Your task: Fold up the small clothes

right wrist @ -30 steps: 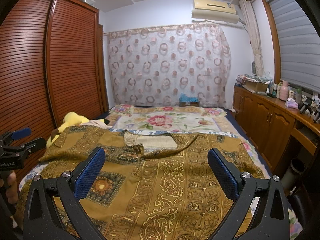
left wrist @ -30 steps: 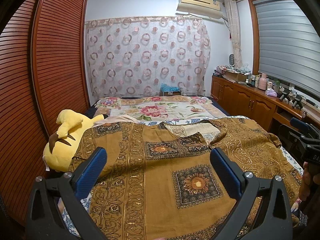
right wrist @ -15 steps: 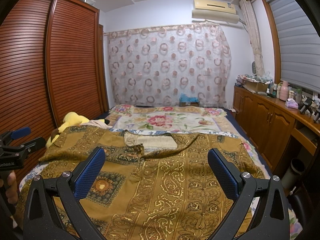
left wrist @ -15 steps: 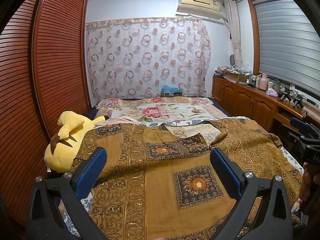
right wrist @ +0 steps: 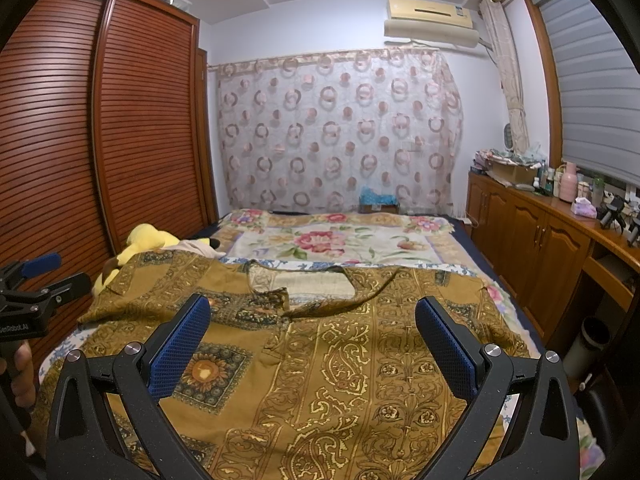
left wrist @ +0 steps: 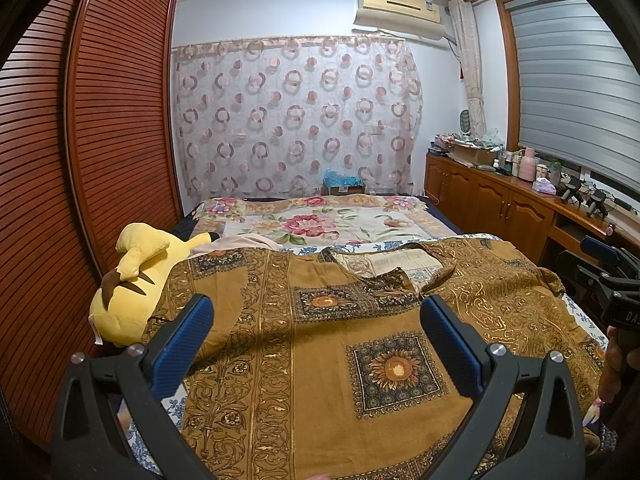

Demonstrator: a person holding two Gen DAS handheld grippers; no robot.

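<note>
Black left tongs [right wrist: 30, 276], partial "GenRobot.AI" print, over ochre shirt [right wrist: 340, 360].

Even, dim-warm indoor light; soft shadows; sharp focus; strong fisheye bending, dark corner vignette.

The bed [left wrist: 448, 227] fills the room from the near edge to the circle-patterned curtain. A floral quilt [left wrist: 320, 222] covers its far half. On the near half a mustard-brown patterned garment [left wrist: 320, 360] lies spread flat, neckline toward the far end, over a white sheet with blue flowers [left wrist: 384, 245] that shows at the edges. A yellow plush toy [left wrist: 132, 292] lies at the bed's left side, just beside the garment's sleeve, with a pale cloth [left wrist: 240, 242] next to it.
</note>
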